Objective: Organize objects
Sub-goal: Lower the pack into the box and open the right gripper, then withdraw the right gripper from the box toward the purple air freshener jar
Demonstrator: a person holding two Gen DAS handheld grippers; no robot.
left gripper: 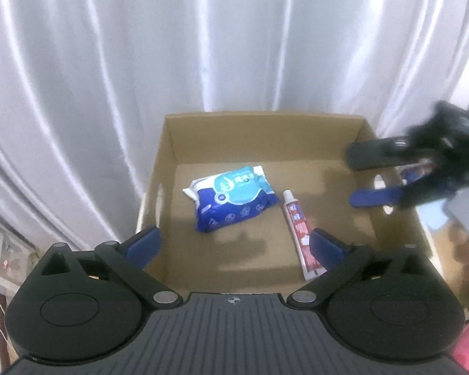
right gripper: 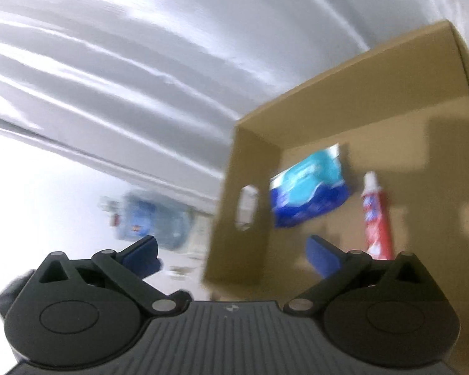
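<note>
Brown cardboard box point(left gripper: 387, 237), open-topped, set against a white pleated curtain point(left gripper: 109, 62) filling the whole backdrop. On the box floor: a blue wipes pack point(left gripper: 231, 203) left of centre, and just beside it to the right, apart from it, a red-and-white tube point(left gripper: 301, 236) lying lengthwise with its cap toward the far wall. Hand-hole cut in the box's left wall, seen clearly from the right wrist. Left gripper point(left gripper: 234, 247) hovering over the near edge of the box, jaws spread wide, holding nothing; its right blue pad overlapping the tube's lower end in view, contact impossible to judge. Right gripper point(left gripper: 364, 176) over the box's right side, blurred, fingers parted, nothing clearly between them. From the right wrist, same gripper point(right gripper: 233, 254) spread wide and bare, straddling the box's left wall. Beyond that wall, a bright white surface with a blurred bluish jug point(right gripper: 153, 215) near the curtain's foot. Cluttered items at far left, too small to name.
</note>
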